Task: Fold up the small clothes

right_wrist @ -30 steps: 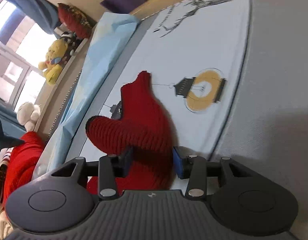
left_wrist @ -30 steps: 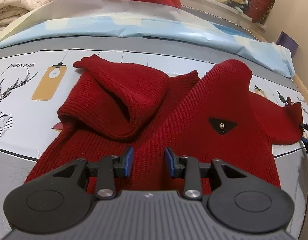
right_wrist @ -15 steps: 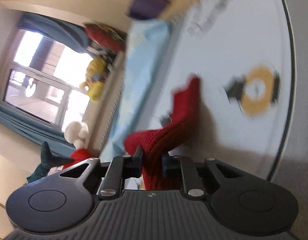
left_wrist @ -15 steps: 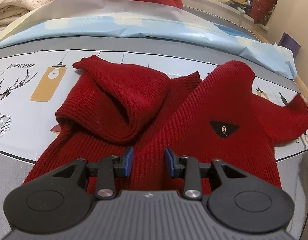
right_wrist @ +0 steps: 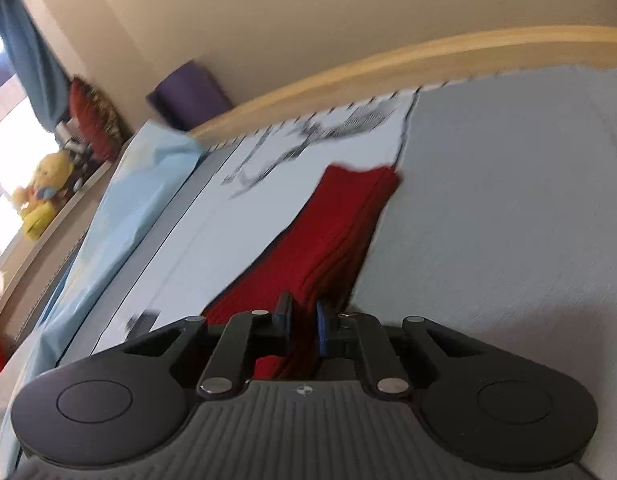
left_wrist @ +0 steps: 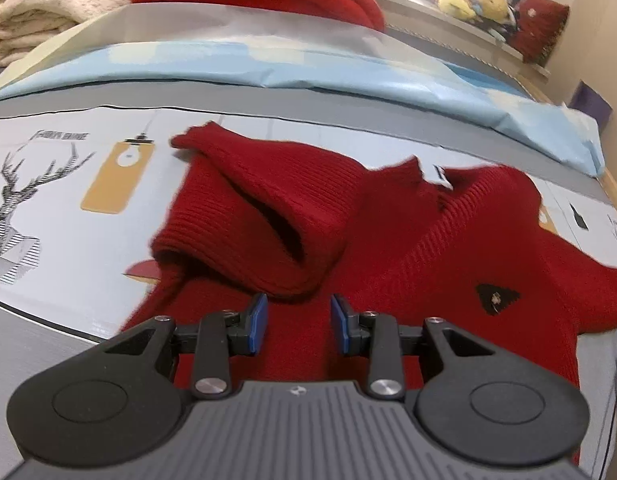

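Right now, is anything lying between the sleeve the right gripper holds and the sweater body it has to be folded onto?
Nothing visible. The right gripper, whose jaws have just been closing, is shut on the red sleeve. In the left wrist view the sweater body is bare except for its other sleeve, already folded across it; the open left gripper hovers over the hem.

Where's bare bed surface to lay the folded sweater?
Free: the printed sheet left of the red sweater, over the deer and lamp prints, and the grey strip between the sweater and the blue sheet. Also the grey cover beside the sleeve the right gripper holds. Crowded: the far edge, with stacked blankets.
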Tool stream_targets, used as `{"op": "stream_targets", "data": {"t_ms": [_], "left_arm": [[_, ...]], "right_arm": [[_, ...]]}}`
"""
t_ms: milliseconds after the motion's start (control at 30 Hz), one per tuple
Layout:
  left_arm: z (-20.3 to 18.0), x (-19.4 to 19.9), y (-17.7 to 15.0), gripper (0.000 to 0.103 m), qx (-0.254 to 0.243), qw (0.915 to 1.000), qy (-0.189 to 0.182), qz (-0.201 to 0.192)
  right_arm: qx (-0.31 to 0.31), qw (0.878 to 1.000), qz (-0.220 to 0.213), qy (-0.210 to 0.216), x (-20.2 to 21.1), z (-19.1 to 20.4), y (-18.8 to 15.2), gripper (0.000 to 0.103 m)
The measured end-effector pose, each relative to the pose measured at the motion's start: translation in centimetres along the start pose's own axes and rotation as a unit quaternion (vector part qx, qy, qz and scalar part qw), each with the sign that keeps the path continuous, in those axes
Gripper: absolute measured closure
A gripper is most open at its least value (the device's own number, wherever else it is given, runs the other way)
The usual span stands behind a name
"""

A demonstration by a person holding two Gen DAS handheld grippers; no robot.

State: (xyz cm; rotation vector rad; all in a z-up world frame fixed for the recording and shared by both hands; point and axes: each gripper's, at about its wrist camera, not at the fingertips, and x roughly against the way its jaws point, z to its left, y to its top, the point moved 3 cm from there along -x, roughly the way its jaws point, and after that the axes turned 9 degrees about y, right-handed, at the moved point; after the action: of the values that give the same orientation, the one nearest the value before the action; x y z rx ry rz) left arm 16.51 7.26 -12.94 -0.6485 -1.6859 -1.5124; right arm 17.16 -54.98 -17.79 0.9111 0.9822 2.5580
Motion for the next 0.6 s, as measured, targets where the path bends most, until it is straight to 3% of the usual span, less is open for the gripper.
{"op": "stream_targets", "data": {"t_ms": [67, 167, 267, 367, 467, 533, 600], "left_arm": [[1.1, -0.1, 0.7, 0.065, 0.011, 0.9999, 0.002, -0.008], [2.4, -0.4, 1.7, 0.065, 0.024, 0.9994, 0.001, -0.023], [3.0, -1.2, 2.4, 0.065, 0.045, 0.9986, -0.018, -0.018], [2.8, -2.2, 3.0, 0.065, 0.066, 0.9965, -0.05, -0.007], [2.3, -3.1, 3.7, 0.065, 0.078, 0.9945, -0.068, -0.008], [2.1, -3.6, 4.2, 0.065, 0.085, 0.9927, -0.085, -0.01], [1.8, -4.2, 4.5, 0.065, 0.08, 0.9922, -0.094, -0.012]], "right_arm": [[-0.006, 1.0, -0.006, -0.019, 0.2, -0.6, 0.6, 0.093], [0.069, 0.992, -0.045, -0.096, 1.8, 0.7, 1.2, 0.093], [0.116, 0.984, -0.085, -0.103, 4.2, 3.2, 1.8, 0.09], [0.126, 0.989, -0.075, -0.007, 7.7, 7.6, 2.0, 0.089], [0.111, 0.989, -0.014, 0.096, 11.3, 12.7, 0.8, 0.064], [0.118, 0.974, 0.062, 0.183, 13.7, 16.1, -1.5, 0.056], [0.129, 0.956, 0.119, 0.235, 15.8, 18.1, -4.2, 0.05]]}}
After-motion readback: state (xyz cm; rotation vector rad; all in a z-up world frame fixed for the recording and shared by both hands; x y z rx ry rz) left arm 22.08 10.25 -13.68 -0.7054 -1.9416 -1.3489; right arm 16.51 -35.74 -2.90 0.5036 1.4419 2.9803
